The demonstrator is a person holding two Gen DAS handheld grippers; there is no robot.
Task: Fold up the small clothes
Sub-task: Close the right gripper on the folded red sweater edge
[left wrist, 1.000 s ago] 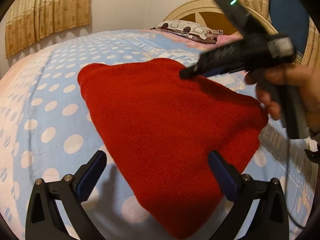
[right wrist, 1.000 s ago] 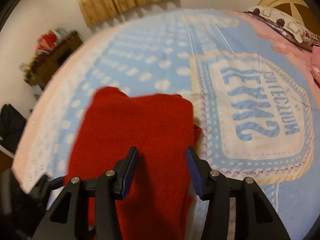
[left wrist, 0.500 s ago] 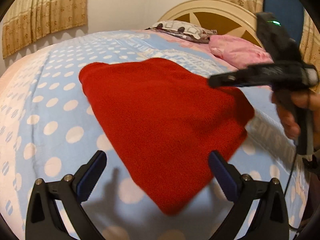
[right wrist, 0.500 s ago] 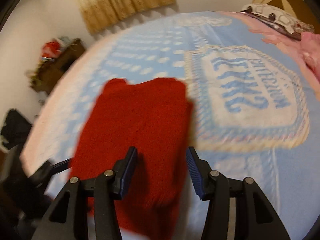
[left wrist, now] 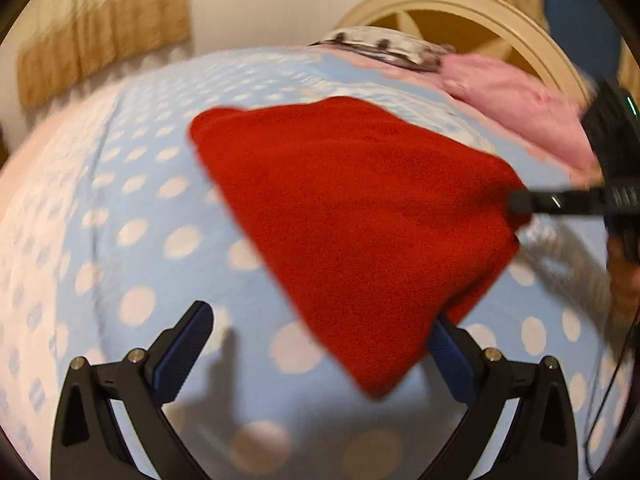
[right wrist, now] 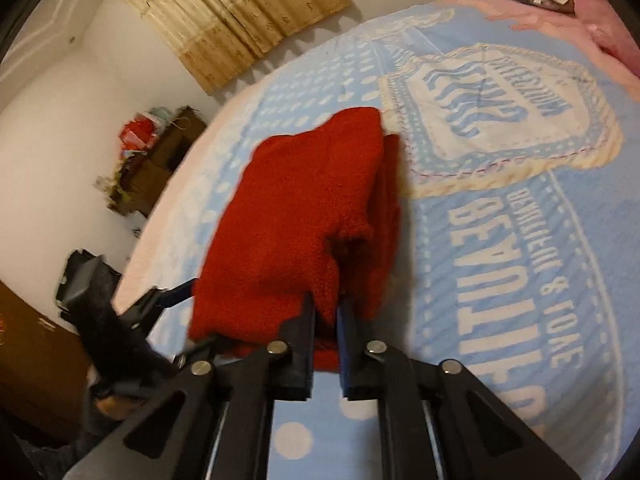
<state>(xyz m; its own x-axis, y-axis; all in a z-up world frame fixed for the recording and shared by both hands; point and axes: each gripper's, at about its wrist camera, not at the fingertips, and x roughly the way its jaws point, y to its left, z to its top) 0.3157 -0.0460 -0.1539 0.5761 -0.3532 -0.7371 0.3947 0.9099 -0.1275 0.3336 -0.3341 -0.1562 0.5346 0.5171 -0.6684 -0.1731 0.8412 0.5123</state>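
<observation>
A folded red fleece garment (left wrist: 352, 216) lies on the blue polka-dot bedspread (left wrist: 132, 240). My left gripper (left wrist: 320, 344) is open, and the garment's near corner hangs over its right finger (left wrist: 444, 344). My right gripper (right wrist: 326, 316) is shut on the near edge of the red garment (right wrist: 304, 208) and lifts that edge off the bed. In the left wrist view the right gripper (left wrist: 520, 202) reaches the garment's right corner from the right. In the right wrist view the left gripper (right wrist: 168, 296) shows at the garment's left side.
Pink pillows (left wrist: 516, 108) and a patterned pillow (left wrist: 384, 46) lie by the cream headboard (left wrist: 480, 12). Curtains (right wrist: 228, 12) hang on the far wall. A cluttered wooden shelf (right wrist: 156, 148) stands beside the bed. A printed emblem (right wrist: 500, 100) marks the bedspread right of the garment.
My right gripper has moved down to the garment's edge and closed on it, raising it. My left gripper has stayed open, and the garment's corner now drapes over its right finger.
</observation>
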